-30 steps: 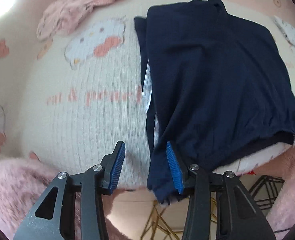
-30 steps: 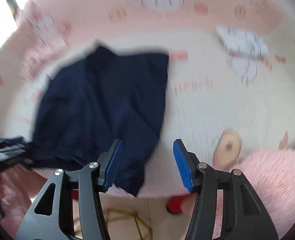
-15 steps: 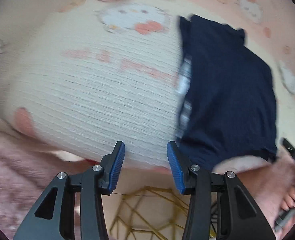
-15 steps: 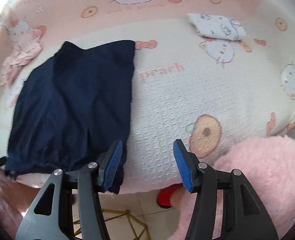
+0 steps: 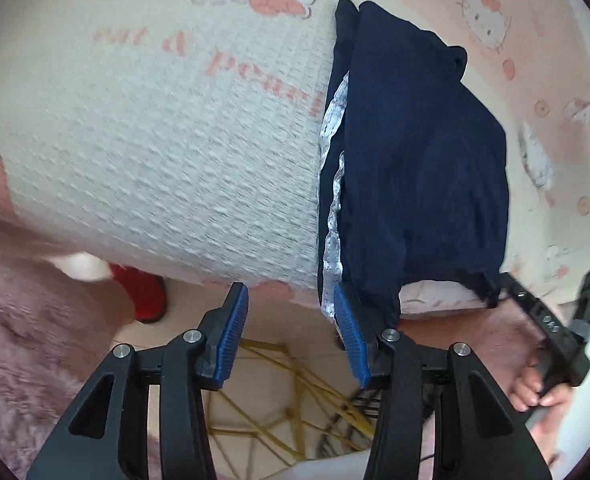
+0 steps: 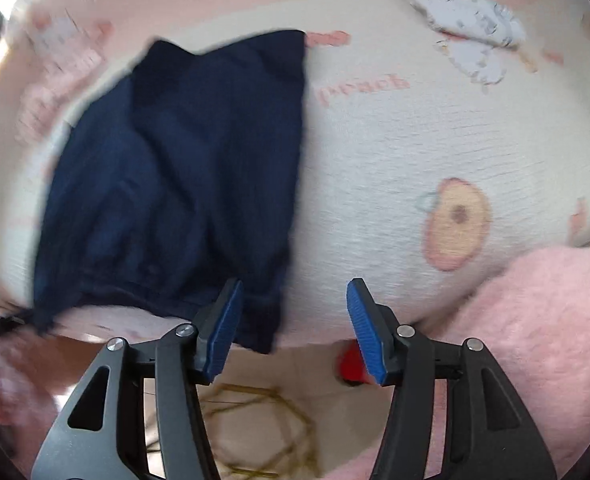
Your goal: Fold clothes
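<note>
In the left wrist view, fluffy pink fabric (image 5: 23,320) is filling the lower left corner, with something red (image 5: 145,296) showing on the floor beside it. The cream bedspread (image 5: 175,152), printed with cartoon cats and pink lettering, is stretching across the bed. The left tongs (image 5: 291,330) are hanging wide apart with nothing between them, just off the bed's near edge above a gold wire frame (image 5: 279,420) on the floor. Their right-hand pad is sitting just beside a corner of the navy garment (image 5: 419,168), which is lying folded on the bedspread with its near end drooping over the edge; a pale silvery strip (image 5: 333,200) is running along its left side. At the far right, a hand (image 5: 535,392) is gripping a black handle.

In the right wrist view, the navy garment (image 6: 183,176) is lying to the left, blurred. The right tongs (image 6: 293,328) are also standing wide and holding nothing, near the garment's overhanging corner. Farther right, a small white patterned cloth (image 6: 467,20) is resting well apart on the bedspread (image 6: 395,152), and a fluffy pink mass (image 6: 535,328) is filling the lower right.
</note>
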Available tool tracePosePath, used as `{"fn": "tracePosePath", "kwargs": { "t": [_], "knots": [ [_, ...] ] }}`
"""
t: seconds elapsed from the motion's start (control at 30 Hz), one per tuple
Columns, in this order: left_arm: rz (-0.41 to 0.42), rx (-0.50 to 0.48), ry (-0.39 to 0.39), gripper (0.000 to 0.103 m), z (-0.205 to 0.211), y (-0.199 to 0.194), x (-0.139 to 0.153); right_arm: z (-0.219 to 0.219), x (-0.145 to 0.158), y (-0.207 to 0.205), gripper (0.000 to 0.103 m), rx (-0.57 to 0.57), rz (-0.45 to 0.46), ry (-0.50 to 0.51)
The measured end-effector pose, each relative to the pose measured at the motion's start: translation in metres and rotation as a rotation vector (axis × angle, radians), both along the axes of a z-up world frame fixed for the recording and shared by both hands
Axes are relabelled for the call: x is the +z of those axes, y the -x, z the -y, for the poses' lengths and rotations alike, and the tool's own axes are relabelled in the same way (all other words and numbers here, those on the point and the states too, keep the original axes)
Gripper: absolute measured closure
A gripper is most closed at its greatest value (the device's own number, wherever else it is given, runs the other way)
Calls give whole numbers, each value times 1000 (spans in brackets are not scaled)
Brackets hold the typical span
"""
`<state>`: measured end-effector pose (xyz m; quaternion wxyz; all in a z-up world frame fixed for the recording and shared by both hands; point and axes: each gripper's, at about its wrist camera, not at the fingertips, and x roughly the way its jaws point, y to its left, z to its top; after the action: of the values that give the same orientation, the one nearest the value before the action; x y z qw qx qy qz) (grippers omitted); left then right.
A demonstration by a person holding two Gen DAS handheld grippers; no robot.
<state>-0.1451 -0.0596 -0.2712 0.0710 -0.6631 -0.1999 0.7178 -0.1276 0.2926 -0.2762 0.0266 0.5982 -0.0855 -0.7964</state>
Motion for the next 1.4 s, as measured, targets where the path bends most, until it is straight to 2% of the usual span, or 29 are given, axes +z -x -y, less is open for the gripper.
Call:
{"fn": "tracePosePath", "kwargs": {
  "t": [0.07, 0.17, 0.27, 0.33, 0.37, 0.43, 0.53, 0.57, 0.6, 0.63, 0.73, 0.8, 0.83, 0.93, 1.0, 1.03, 1.13, 1.27, 1.33, 1.4],
  "knots": [
    [13, 0, -6, 56, -3, 0, -4, 0, -7, 0, 49, 0, 40, 27],
    [5, 34, -77, 56, -3, -2, -3, 11, -13, -4, 51, 49, 74, -23],
    [-19, 65, -203, 56, 1, -1, 0, 19, -6, -8, 66, 75, 57, -35],
    [-33, 138, -329, 56, 11, -1, -1, 17, 2, -11, 80, 44, 30, -31],
    [-32, 168, -359, 56, 17, -6, -3, 16, 5, -13, 80, 28, 16, -29],
    [-14, 184, -325, 56, 20, -2, -6, 16, 9, -14, 79, 11, 3, -43],
    [5, 171, -258, 56, 15, -2, -8, 19, 2, -13, 65, 20, 44, -38],
    [5, 160, -249, 55, 11, -3, -7, 21, 4, -15, 64, 32, 42, -40],
    [7, 148, -242, 55, 8, -4, -6, 23, 6, -16, 69, 44, 39, -41],
    [14, 137, -239, 55, 6, -3, -6, 24, 8, -18, 80, 56, 37, -42],
    [17, 122, -232, 58, 10, -4, -7, 30, 14, -24, 90, 91, 30, -47],
    [5, 109, -216, 67, 0, -7, -12, 33, 18, -26, 89, 109, 27, -48],
    [-1, 102, -214, 76, 1, -6, -11, 33, 18, -26, 87, 104, 30, -45],
    [2, 101, -230, 77, 0, 1, -13, 34, 21, -27, 87, 108, 33, -46],
    [16, 113, -265, 77, 2, 2, -16, 24, 19, 2, 94, 129, 27, -57],
    [26, 117, -280, 77, 0, 4, -19, 23, 22, 1, 95, 126, 22, -49],
    [53, 126, -317, 75, -7, 9, -25, 17, 30, -3, 93, 106, 9, -20],
    [20, 80, -250, 76, -18, 11, -20, 13, 27, 2, 92, 100, 39, -19],
    [-6, 52, -208, 84, -23, 12, -14, 18, 31, 2, 94, 122, 26, -47],
    [-45, 40, -168, 86, -26, 11, -6, 21, 38, -1, 97, 136, -2, -59]
  ]
}}
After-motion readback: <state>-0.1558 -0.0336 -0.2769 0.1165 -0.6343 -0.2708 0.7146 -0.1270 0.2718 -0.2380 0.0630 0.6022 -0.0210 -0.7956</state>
